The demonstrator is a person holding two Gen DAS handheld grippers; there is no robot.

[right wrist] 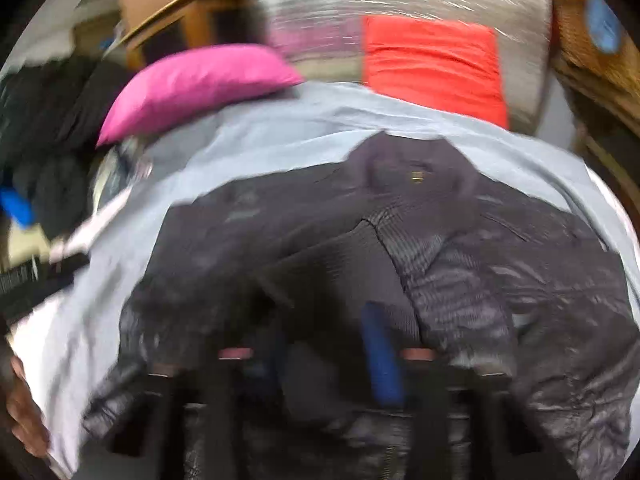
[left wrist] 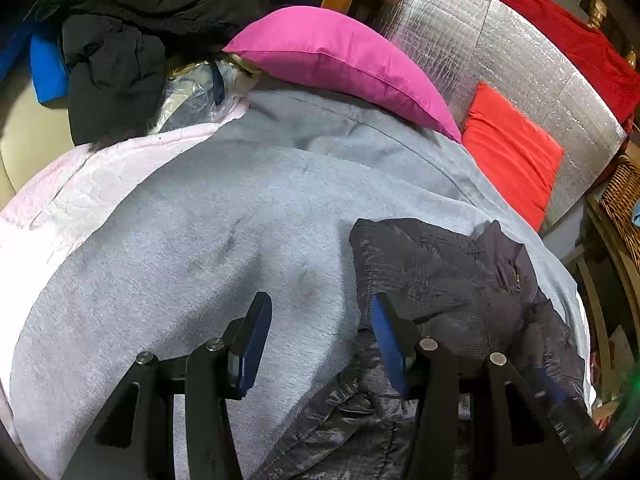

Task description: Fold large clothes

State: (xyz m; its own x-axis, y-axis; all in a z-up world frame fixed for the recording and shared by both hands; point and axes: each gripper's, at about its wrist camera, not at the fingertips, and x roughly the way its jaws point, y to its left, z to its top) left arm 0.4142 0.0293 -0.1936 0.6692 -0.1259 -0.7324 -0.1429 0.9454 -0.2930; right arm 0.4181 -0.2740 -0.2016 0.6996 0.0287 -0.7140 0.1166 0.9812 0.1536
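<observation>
A dark quilted jacket point(left wrist: 440, 272) lies crumpled on a grey cloth-covered bed point(left wrist: 200, 220). My left gripper point(left wrist: 320, 302) hovers open at the jacket's left edge; its right finger point(left wrist: 386, 332) is at the fabric and only grey cloth shows between the jaws. The right wrist view is blurred. There the jacket point(right wrist: 460, 280) fills the lower half, collar towards the far side. My right gripper point(right wrist: 324, 320) is buried in its folds, with dark fabric bunched between the blue pads point(right wrist: 380, 356). The left finger is mostly hidden by cloth.
A pink pillow point(left wrist: 340, 60) and a red cushion point(left wrist: 512, 152) lean at the bed's head against silver foil padding point(left wrist: 500, 40). Black clothes point(left wrist: 120, 60) are heaped at the far left. A wicker basket point(left wrist: 624, 200) stands right. A person's hand point(right wrist: 20, 412) shows at lower left.
</observation>
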